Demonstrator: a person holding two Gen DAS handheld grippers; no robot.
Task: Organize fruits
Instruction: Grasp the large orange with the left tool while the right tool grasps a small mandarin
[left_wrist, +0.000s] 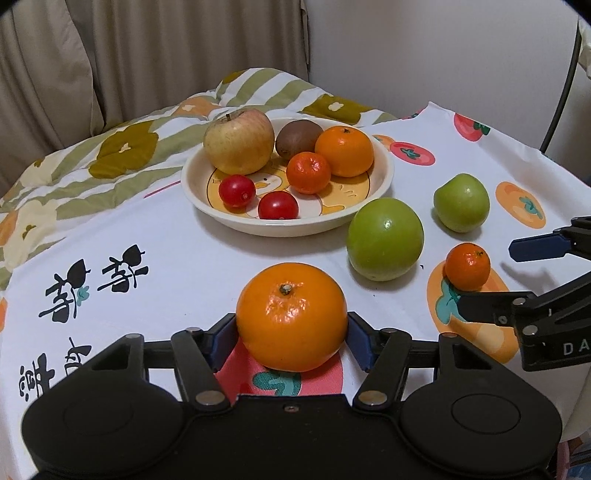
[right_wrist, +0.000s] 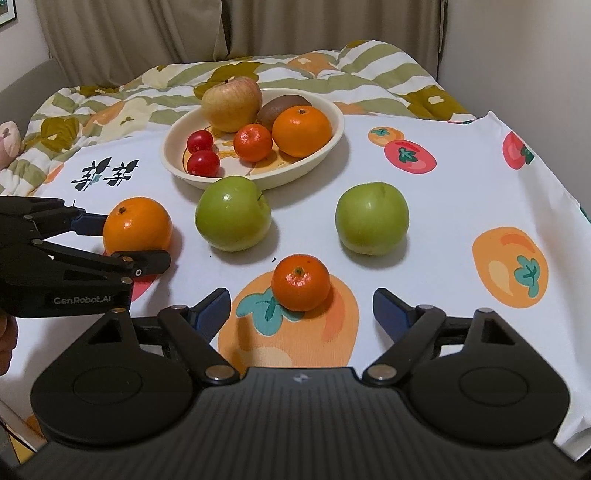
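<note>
**A:** Orange and glossy, that big orange (left_wrist: 291, 316) looks firm and fairly heavy for the left gripper (left_wrist: 291, 334). The 2 blue pads (left_wrist: 224, 338) sit against its flanks, so I'd say the tongs are closed on it, though it rests on the tablecloth (left_wrist: 177, 258) rather than in the air.

**B:** Agreed. The peel is waxy, so it could slip; taking it across the widest middle, as it is now, seems the safest hold. Squeezing too hard might bruise it.

**A:** And the right gripper (right_wrist: 301, 308)?

**B:** Spread wide. The small mandarin (right_wrist: 301, 282) lies just ahead between its fingers, touching neither. That one looks light and softer-skinned, so a gentle pinch at its sides would do.

**A:** Where would they go?

**B:** Presumably the bowl (left_wrist: 384, 177) further back, which already holds an apple (left_wrist: 238, 142), a kiwi (left_wrist: 297, 136), an orange, a mandarin and 2 cherry tomatoes (left_wrist: 236, 190). Space remains at its front.

**A:** 2 green apples (right_wrist: 232, 212) sit on the cloth between the grippers and the bowl.

**B:** Smooth, hard, probably heaviest; their width may strain the jaws.
</note>
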